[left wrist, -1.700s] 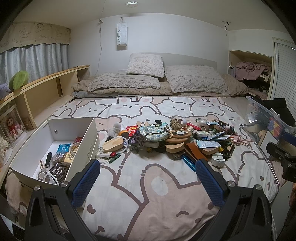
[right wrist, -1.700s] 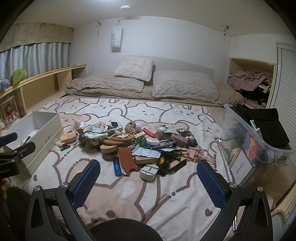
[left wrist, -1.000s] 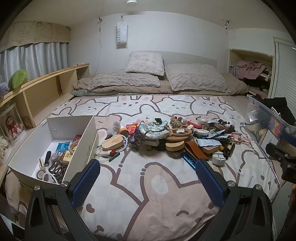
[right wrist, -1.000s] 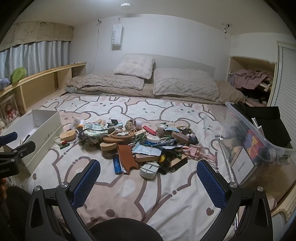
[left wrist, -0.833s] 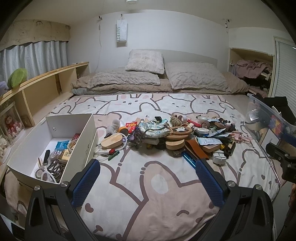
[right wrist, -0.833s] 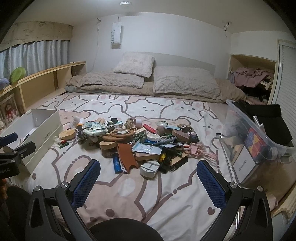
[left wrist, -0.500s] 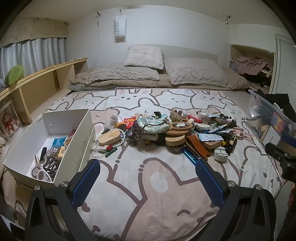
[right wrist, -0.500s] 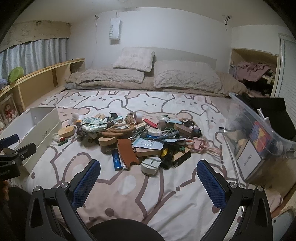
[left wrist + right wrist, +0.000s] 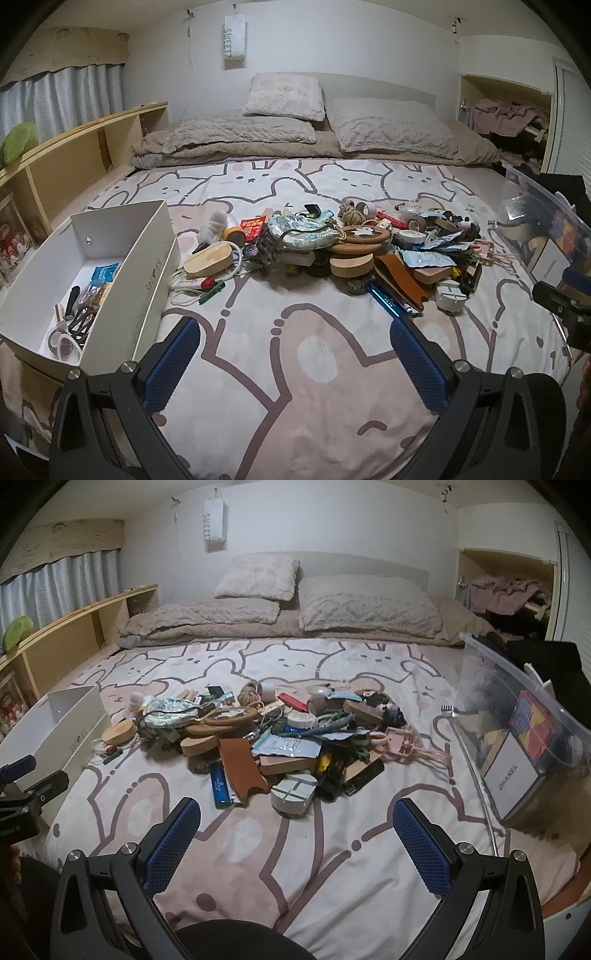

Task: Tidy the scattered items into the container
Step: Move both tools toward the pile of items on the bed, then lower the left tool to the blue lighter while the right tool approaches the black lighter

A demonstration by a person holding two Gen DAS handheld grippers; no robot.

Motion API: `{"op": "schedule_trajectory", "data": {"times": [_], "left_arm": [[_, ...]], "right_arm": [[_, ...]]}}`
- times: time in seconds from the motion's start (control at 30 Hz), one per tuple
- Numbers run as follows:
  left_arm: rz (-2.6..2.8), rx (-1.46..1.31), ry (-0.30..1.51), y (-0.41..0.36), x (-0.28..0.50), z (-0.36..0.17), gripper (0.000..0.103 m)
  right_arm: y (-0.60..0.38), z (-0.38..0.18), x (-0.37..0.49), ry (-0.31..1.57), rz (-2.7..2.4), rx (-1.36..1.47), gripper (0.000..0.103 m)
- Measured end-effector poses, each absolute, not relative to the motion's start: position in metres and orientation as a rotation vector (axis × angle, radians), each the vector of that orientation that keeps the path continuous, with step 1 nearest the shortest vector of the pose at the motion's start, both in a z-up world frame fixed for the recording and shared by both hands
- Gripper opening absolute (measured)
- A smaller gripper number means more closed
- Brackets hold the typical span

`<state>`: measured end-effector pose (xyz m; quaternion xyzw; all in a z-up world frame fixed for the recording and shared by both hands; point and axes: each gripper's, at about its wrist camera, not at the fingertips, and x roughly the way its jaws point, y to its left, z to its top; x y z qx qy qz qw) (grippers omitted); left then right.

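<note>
A heap of small scattered items [image 9: 343, 251] [image 9: 266, 734] lies mid-bed: wooden discs, a brown leather piece [image 9: 242, 771], a blue pen case [image 9: 220, 786], a grey-white round box [image 9: 293, 794], tape rolls, cables. The white open box [image 9: 122, 258] [image 9: 74, 734] stands at the left, holding several small things. My left gripper [image 9: 293, 354] hangs open and empty over bare sheet in front of the heap. My right gripper [image 9: 295, 830] is open and empty too, just short of the round box.
A clear plastic bin [image 9: 524, 716] [image 9: 546, 225] with boxes inside sits at the bed's right edge. Pillows and a folded blanket [image 9: 295, 129] lie at the head. A wooden shelf [image 9: 74, 158] runs along the left. Bare bunny-print sheet [image 9: 314, 849] lies near me.
Both grippers have moved forward and lower toward the heap, which now looks larger. Both stay open and empty. Nothing on the bed has moved.
</note>
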<state>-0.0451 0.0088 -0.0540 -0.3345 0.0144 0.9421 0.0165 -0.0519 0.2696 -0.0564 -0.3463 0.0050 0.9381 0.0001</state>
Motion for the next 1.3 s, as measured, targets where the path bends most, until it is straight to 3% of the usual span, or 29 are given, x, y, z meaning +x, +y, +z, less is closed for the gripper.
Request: {"op": "schedule_trajectory", "data": {"times": [0.57, 0.73, 1.3], "left_arm": [[2.855, -1.167, 0.021, 0.009, -0.077, -0.086, 0.103], [2.833, -1.203, 0.031, 0.011, -0.086, -0.096, 0.103], [2.711, -1.349, 0.008, 0.029, -0.117, -0.147, 0.103]], "right_arm": [[0.301, -0.086, -0.079, 0.215, 2.924, -1.282, 0.103], [0.309, -0.096, -0.087, 0.101, 2.862, -1.302, 0.103], [0.353, -0.158, -0.124, 0.064, 2.749, -1.465, 0.103]]}}
